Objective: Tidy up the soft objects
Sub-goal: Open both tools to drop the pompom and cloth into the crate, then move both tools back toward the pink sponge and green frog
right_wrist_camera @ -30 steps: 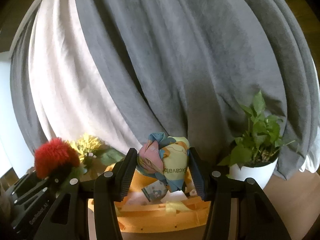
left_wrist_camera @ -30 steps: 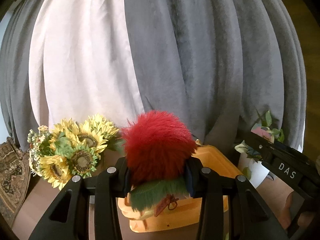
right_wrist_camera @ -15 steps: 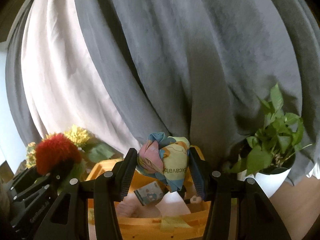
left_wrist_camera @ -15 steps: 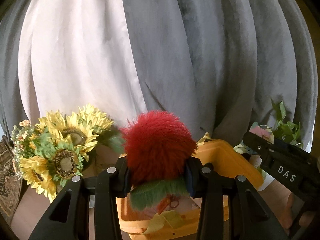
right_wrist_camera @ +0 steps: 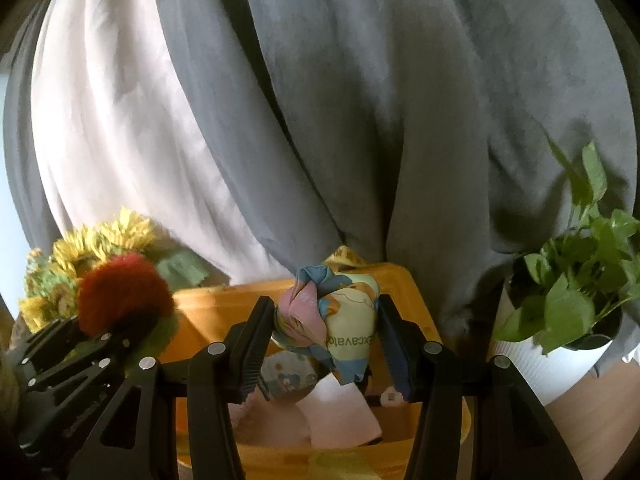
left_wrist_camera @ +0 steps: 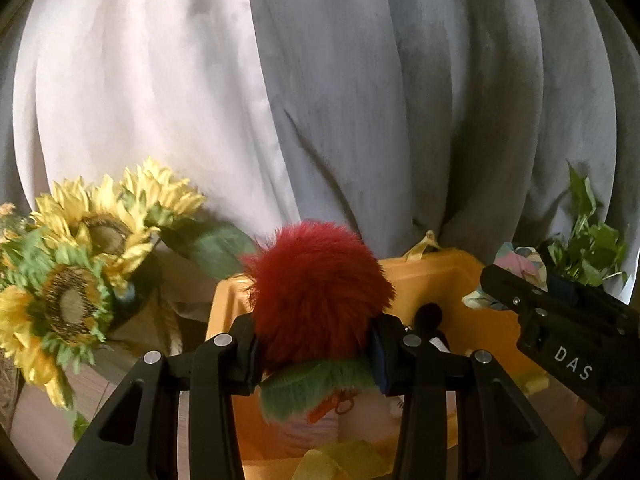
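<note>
The left claw (left_wrist_camera: 316, 354) is clamped on a red pompom (left_wrist_camera: 318, 292), a shaggy ball with a green fur fringe (left_wrist_camera: 316, 388) and a bit of orange cord hanging below it. Its pads press into the fur from both sides, and the pompom sits up above the fingers, over the near left part of an orange bin (left_wrist_camera: 448, 280).

The right claw (right_wrist_camera: 326, 346) grips a cloth bundle (right_wrist_camera: 332, 320), a knotted wad printed in pink, blue and pale yellow with some lettering on it. Both pads press against it, with the jaws standing about halfway apart because of its bulk. The bundle hangs over the middle of the same bin (right_wrist_camera: 216, 312), above the things already lying inside: a folded pink piece (right_wrist_camera: 340, 412) and a small printed pouch (right_wrist_camera: 288, 376) beside it.

The two claws are side by side over the bin, the left one showing at the left edge of the right wrist view with its pompom (right_wrist_camera: 120, 292) held up.

Sunflowers (left_wrist_camera: 88, 264) stand to the left of the bin, and a leafy plant in a white ribbed pot (right_wrist_camera: 540, 364) stands to the right on the worktop (right_wrist_camera: 592, 416). Grey and white curtains (right_wrist_camera: 360, 120) hang close behind everything.
</note>
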The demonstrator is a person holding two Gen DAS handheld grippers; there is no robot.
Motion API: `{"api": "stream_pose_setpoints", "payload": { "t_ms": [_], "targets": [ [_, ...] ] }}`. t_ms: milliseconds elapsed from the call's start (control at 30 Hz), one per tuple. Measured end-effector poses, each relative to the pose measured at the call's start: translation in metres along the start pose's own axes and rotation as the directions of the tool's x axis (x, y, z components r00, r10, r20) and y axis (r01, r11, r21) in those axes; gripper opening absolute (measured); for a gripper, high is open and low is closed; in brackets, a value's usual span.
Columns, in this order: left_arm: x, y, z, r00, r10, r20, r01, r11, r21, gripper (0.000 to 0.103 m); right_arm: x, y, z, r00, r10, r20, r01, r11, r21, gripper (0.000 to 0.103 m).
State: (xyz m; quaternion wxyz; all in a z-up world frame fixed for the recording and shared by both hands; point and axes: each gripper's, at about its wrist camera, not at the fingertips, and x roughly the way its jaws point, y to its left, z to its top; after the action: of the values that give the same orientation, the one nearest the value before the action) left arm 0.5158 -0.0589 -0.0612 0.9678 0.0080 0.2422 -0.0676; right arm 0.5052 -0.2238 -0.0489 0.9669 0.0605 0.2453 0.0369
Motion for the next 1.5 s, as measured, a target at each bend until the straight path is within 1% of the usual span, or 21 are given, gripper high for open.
{"api": "stream_pose_setpoints", "payload": {
  "t_ms": [133,200,233,267,300,333,367,533,867,1100,1500],
  "targets": [
    [0.013,-0.003,-0.003,1.000,0.000,-0.027,0.000,1.000,0.007,0.043,0.010,0.000,-0.004,1.000,-0.006,-0.025,0.006,1.000,-0.013,0.053],
    [0.018,-0.004,-0.004,0.999,-0.004,-0.042,0.004,1.000,0.004,0.047,0.016,0.001,-0.006,0.999,-0.006,-0.042,0.006,1.000,-0.018,0.053],
    [0.021,-0.004,-0.004,0.999,-0.006,-0.051,0.006,1.000,0.002,0.048,0.020,0.002,-0.007,0.999,-0.004,-0.050,0.003,1.000,-0.019,0.054],
    [0.024,-0.004,-0.005,0.998,-0.007,-0.061,0.007,1.000,0.003,0.055,0.022,0.002,-0.008,0.998,-0.004,-0.058,0.003,1.000,-0.021,0.058],
    [0.027,-0.006,-0.004,0.998,-0.006,-0.066,0.006,1.000,0.005,0.060,0.024,0.002,-0.009,0.998,-0.002,-0.069,0.000,1.000,-0.022,0.061],
    [0.028,-0.006,-0.005,0.998,-0.001,-0.068,0.002,1.000,0.006,0.060,0.027,0.003,-0.009,0.997,0.001,-0.078,-0.003,1.000,-0.022,0.068],
    [0.029,-0.007,-0.005,0.998,0.001,-0.068,0.000,1.000,0.010,0.060,0.029,0.003,-0.009,0.997,-0.001,-0.083,-0.001,1.000,-0.023,0.069],
    [0.023,-0.004,-0.008,0.998,0.011,-0.063,-0.011,1.000,0.009,0.064,0.029,0.000,-0.009,0.996,-0.019,-0.084,0.018,1.000,-0.013,0.069],
    [-0.014,-0.003,-0.005,0.998,0.052,-0.022,-0.052,0.999,-0.011,0.067,0.005,-0.007,-0.006,0.997,-0.029,-0.067,0.029,1.000,0.002,0.069],
    [-0.046,-0.005,-0.004,0.997,0.071,-0.002,-0.072,0.997,-0.033,0.067,-0.023,-0.006,-0.004,0.999,-0.031,-0.039,0.031,0.999,0.004,0.069],
    [-0.106,-0.018,-0.012,0.989,0.146,0.015,-0.145,0.989,-0.042,0.069,-0.073,0.000,-0.008,1.000,0.009,-0.003,-0.009,1.000,-0.002,0.070]
  ]
}}
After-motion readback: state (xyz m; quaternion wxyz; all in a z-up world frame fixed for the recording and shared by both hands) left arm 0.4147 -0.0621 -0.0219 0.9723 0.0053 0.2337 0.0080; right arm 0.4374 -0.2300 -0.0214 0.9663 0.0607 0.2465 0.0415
